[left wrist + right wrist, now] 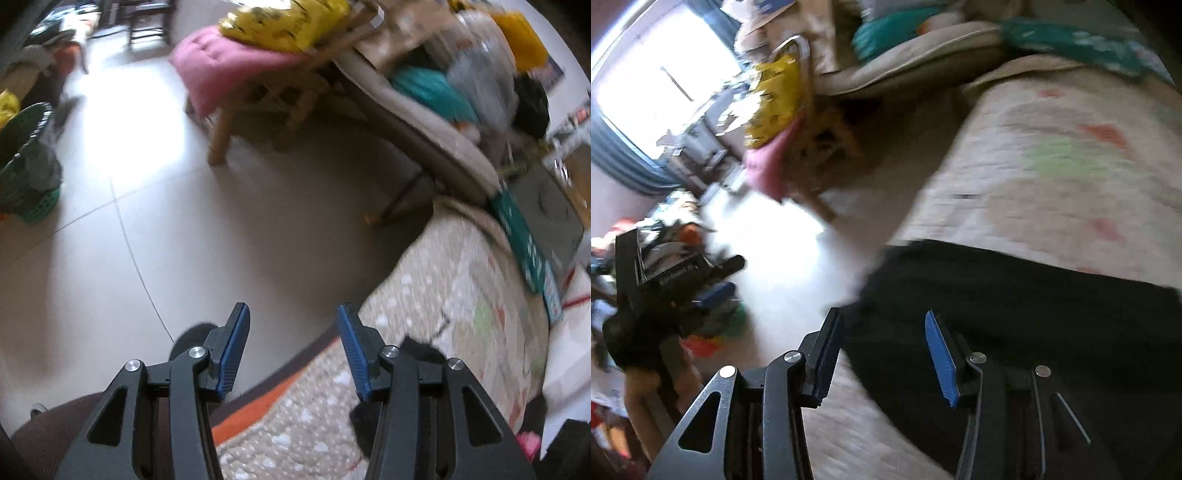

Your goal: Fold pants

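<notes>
Black pants [1015, 306] lie on the patterned bed cover [1052, 166], reaching to the bed's near edge. My right gripper [882, 332] is open and empty, just above the pants' left end. My left gripper [293, 325] is open and empty, over the bed's edge and the floor; it also shows in the right wrist view [713, 288], held off the bed at the left. In the left wrist view only a small black patch of the pants [421, 350] shows behind the right finger. Both views are blurred.
A beige tiled floor [110, 258] lies left of the bed. A wooden chair with a pink cushion [214, 74] and a yellow bag [280, 22] stands beyond. A green basket [26, 166] sits at far left. A cluttered lounge chair [424, 110] stands by the bed's far end.
</notes>
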